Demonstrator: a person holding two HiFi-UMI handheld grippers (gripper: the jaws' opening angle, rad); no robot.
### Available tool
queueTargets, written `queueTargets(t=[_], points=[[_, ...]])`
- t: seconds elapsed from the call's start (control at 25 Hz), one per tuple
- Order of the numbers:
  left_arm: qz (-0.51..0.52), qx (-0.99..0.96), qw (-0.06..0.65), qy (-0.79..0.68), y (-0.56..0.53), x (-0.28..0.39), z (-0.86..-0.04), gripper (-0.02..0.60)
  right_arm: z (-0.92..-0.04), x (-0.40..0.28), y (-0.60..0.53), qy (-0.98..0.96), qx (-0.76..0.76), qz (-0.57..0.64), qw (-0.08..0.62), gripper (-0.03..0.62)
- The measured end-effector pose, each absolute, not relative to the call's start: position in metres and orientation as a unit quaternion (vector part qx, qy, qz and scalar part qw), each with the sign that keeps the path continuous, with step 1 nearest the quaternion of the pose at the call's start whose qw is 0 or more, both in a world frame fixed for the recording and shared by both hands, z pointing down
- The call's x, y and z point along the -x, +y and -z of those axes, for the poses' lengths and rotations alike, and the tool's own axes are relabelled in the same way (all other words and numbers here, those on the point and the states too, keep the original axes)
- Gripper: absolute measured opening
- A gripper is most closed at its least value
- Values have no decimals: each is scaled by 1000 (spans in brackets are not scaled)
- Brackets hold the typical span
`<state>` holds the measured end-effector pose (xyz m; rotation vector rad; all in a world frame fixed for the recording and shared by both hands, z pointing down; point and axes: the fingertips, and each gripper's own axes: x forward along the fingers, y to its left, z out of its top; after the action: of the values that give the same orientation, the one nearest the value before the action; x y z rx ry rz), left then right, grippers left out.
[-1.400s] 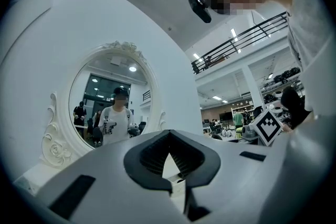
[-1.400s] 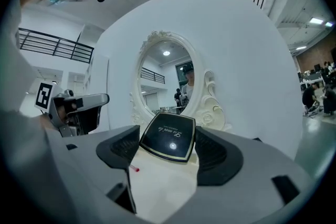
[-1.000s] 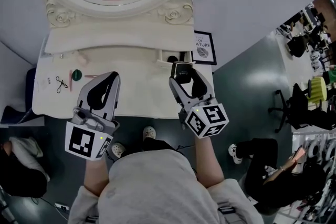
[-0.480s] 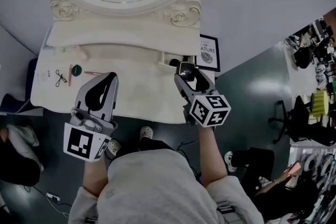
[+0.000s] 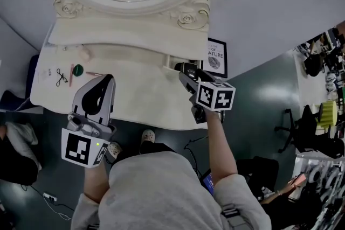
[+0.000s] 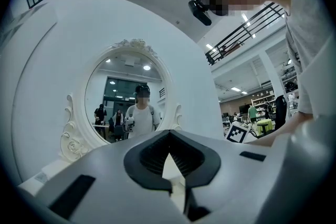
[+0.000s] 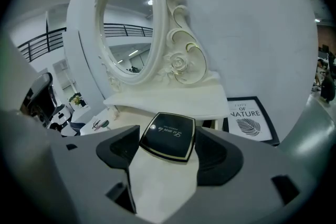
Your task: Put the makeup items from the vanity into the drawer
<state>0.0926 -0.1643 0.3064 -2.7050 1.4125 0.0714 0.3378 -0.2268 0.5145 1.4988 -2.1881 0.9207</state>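
Gripping compact (image 7: 168, 136), right claw (image 5: 188, 70) outstretched

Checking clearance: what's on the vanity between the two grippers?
Nothing: bare vanity top between left gripper and right gripper, holding a black compact, in the head view.

I have the right gripper (image 5: 190, 74) closed on a dark compact (image 5: 188, 67) at the vanity (image 5: 145, 97) top's right rear, near a framed print (image 5: 215, 56). The left gripper (image 5: 107, 81) hovers front-left with its tips together, and a green disc (image 5: 78, 69) lies just beyond it.
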Motion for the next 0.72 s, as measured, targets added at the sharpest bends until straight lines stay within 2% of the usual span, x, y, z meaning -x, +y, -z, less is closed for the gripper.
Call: queueTargets(t=[0.48, 0.72], points=[[-21, 872, 46, 488, -170, -80, -306, 14, -547, -341, -249, -732, -476, -403, 274, 316], [-16, 866, 46, 498, -173, -72, -308, 12, -560, -344, -261, -710, -466, -430, 305, 316]])
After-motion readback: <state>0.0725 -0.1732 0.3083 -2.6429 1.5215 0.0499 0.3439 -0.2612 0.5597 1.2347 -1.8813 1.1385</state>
